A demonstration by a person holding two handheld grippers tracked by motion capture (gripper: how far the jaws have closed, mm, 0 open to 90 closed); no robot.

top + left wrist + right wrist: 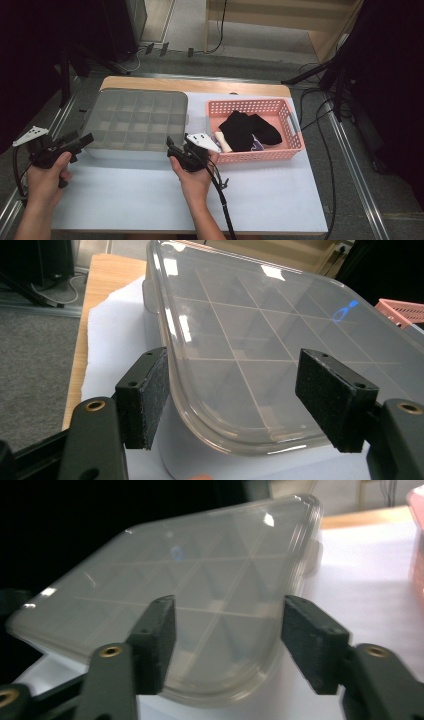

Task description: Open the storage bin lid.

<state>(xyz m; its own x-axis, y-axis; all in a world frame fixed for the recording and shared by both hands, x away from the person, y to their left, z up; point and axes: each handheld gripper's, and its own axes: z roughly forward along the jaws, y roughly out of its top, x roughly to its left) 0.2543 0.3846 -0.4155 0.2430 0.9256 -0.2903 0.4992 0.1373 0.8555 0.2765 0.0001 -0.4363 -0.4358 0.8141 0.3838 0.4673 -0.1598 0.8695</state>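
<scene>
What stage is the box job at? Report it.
Early. Done: both open hand-held grippers, left and right, sit at the near corners of the compartment box. In hand: nothing gripped; the lid looks closed. Left: probably opening it and moving the socks from the pink basket.

Lab: cables, camera stands

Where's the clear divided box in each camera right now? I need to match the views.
High view: the clear divided box lies left of centre, beside the pink basket.
Left gripper view: its near corner sits between the jaws.
Right gripper view: its other near corner, likewise.
Shared landmark: the basket.
</scene>
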